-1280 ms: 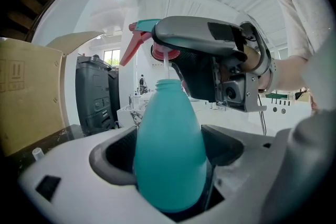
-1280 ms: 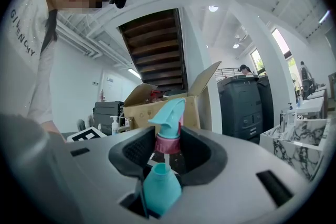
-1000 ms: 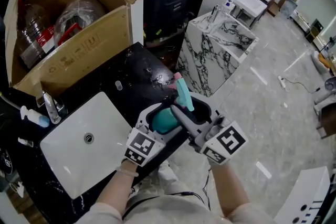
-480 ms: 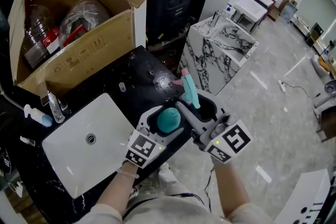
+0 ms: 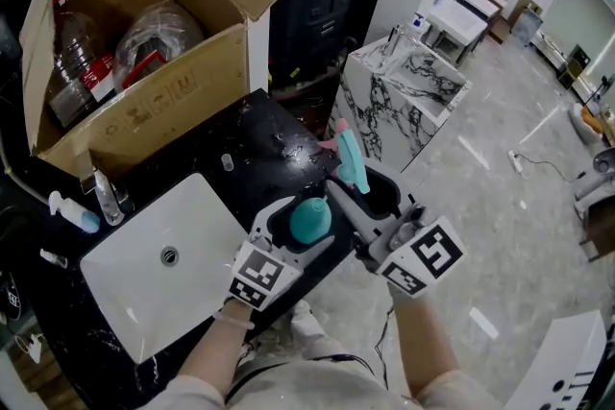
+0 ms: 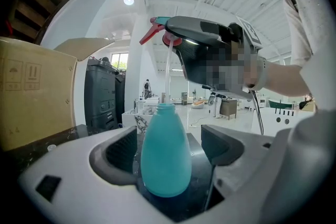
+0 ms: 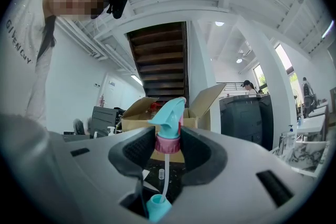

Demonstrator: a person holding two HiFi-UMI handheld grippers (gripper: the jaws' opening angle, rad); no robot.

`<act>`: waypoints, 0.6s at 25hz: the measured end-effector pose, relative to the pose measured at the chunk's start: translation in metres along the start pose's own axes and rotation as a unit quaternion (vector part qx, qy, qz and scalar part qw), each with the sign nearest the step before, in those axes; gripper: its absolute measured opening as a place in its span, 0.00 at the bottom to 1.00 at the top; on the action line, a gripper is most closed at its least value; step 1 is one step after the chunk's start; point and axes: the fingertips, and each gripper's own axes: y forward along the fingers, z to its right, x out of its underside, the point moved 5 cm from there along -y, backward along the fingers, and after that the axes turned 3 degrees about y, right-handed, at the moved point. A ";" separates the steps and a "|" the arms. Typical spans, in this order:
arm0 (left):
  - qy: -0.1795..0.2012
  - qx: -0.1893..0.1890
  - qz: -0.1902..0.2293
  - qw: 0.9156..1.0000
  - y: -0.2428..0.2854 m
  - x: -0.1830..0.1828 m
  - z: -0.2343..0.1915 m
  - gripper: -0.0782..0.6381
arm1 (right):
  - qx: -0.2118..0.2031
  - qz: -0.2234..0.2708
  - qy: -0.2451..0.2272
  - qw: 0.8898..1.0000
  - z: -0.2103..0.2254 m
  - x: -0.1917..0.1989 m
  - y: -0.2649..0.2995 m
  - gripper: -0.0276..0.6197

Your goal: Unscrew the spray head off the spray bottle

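**Right gripper view: spray head is off the threads, tube not clear of the neck**

Right gripper [image 7: 169, 140] jaws are clenched on the pink collar [image 7: 168, 143] of the teal spray head [image 7: 170, 110], nozzle above the pads. The thin dip tube [image 7: 163, 170] hangs straight down from the collar, its end in the open neck of the spray bottle [image 7: 156, 208]. Left gripper [image 6: 167, 147] jaws grasp the bottle's wide lower body, with the bottle upright between them and the neck bare. From the head view, both tools sit at the near edge of the black countertop [image 5: 252, 144]. White sink [image 5: 125, 293] is to the left, open cardboard box [image 5: 154, 101] behind.

My read: unscrewing is done. The head needs a straight lift until the tube clears.
- **Collar:** the right hold, stiff and round. The trigger would pivot.
- **Tube:** floppy and probably wet, so I expect it to swing and drip.
- **Bottle:** looks like light, thin plastic, soft-walled and smooth. I'd grip low on the belly and not squeeze hard. Fill level I can't tell.
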 end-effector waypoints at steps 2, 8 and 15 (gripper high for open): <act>-0.001 -0.002 -0.001 1.000 -0.004 -0.001 0.000 0.63 | -0.001 0.005 -0.004 1.000 -0.001 -0.004 0.001 0.28; -0.019 -0.021 0.020 0.999 -0.023 -0.017 -0.001 0.63 | -0.003 0.020 -0.007 1.000 -0.005 -0.017 0.004 0.28; 0.009 -0.047 0.036 0.998 -0.047 -0.031 0.001 0.54 | -0.007 0.032 -0.017 0.999 -0.011 -0.030 0.005 0.28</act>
